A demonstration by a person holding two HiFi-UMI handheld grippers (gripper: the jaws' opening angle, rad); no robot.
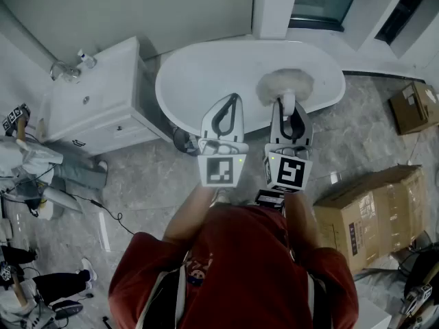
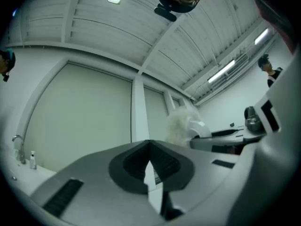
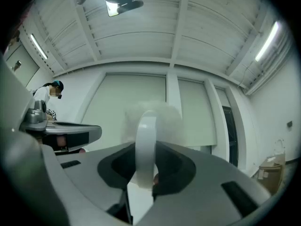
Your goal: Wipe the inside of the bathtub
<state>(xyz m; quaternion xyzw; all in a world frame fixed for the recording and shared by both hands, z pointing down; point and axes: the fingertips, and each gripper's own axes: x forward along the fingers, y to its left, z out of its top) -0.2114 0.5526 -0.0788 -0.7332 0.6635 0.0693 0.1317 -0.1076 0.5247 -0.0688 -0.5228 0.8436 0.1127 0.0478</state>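
Observation:
The white oval bathtub lies ahead of me on the marble floor. My right gripper is shut on the white handle of a fluffy white wiping pad, which hangs over the tub's near side. In the right gripper view the pad fills the space just past the jaws. My left gripper is raised beside it, over the tub's near rim, shut and holding nothing. The left gripper view points up at the wall, with its jaws closed and the pad to the right.
A white vanity cabinet with a tap stands left of the tub. Cardboard boxes sit on the floor at the right, another box farther back. People and cables occupy the left edge.

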